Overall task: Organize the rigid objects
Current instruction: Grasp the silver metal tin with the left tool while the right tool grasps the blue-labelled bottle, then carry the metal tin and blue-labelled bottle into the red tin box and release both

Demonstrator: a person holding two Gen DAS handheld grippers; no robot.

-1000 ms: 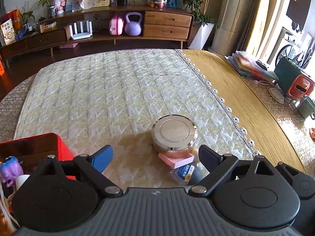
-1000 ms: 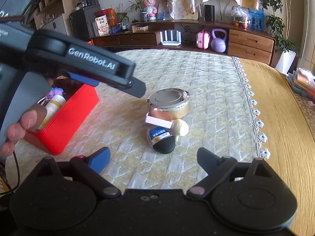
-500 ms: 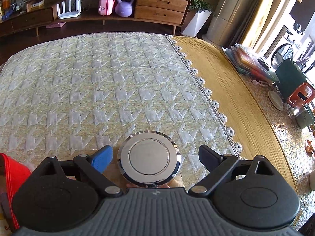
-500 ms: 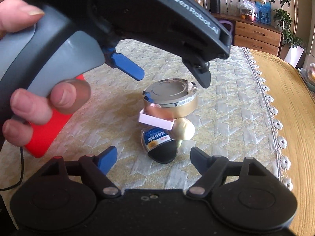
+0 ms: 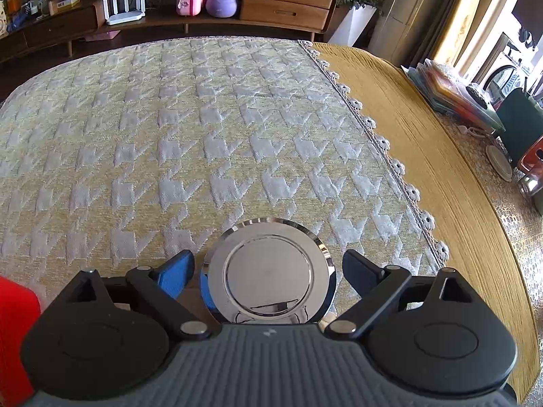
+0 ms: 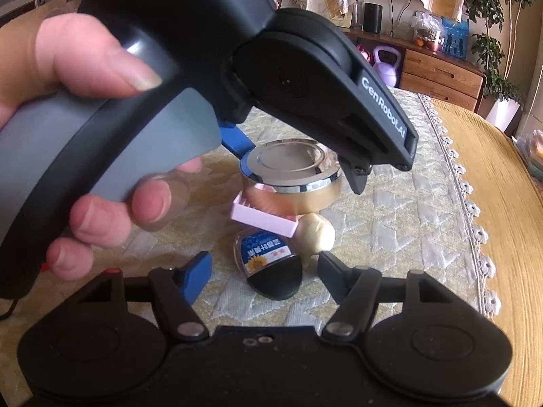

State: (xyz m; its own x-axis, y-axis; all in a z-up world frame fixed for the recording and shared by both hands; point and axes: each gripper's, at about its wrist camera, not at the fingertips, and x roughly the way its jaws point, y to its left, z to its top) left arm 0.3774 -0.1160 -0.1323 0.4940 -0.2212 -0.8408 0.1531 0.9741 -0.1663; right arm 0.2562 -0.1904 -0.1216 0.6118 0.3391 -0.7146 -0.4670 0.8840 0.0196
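A round gold tin with a chrome lid (image 5: 269,273) (image 6: 293,169) stands on the quilted cloth. My left gripper (image 5: 268,271) (image 6: 298,166) is open, with one finger on each side of the lid, close to it. A pink flat box (image 6: 264,217) leans under the tin. A small jar with a blue label and black cap (image 6: 268,261) lies in front of it, beside a cream garlic-shaped piece (image 6: 317,234). My right gripper (image 6: 264,271) is open and empty, with the jar's cap between its fingers.
A red bin (image 5: 13,335) stands at the left edge. The quilted cloth (image 5: 203,135) ends in a lace border, then yellow tablecloth (image 5: 424,142). Books and cups (image 5: 475,108) sit at the far right. A wooden sideboard (image 5: 203,6) stands behind.
My left gripper has dropped down over the tin, so its fingers now flank the lid. My right gripper has moved forward toward the jar.
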